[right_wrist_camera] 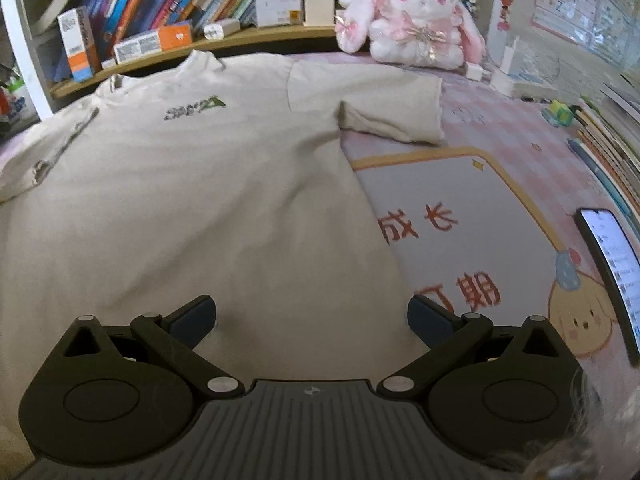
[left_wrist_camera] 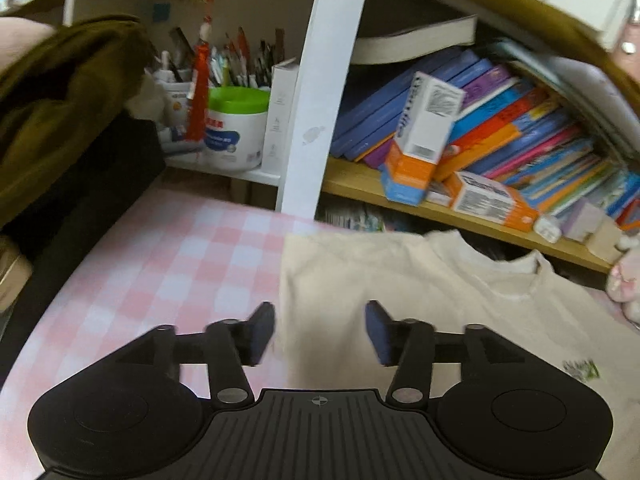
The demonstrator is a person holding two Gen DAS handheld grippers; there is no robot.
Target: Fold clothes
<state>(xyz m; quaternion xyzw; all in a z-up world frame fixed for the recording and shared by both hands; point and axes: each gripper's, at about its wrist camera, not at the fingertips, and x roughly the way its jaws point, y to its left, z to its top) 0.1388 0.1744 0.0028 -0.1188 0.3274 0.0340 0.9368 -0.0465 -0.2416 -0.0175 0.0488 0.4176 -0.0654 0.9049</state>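
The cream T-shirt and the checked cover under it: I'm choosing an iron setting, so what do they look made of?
T-shirt: probably matte cotton knit; soft wrinkles, ribbed collar, printed logo. Checked cover: smooth and flat, possibly a plastic-coated or printed mat; blur leaves it open.

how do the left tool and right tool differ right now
The left tool has its jaws moderately apart; the right tool stands wider. The left tool straddles the folded left edge of the cream t-shirt; the right tool straddles its lower right edge beside the printed mat. Both are empty.
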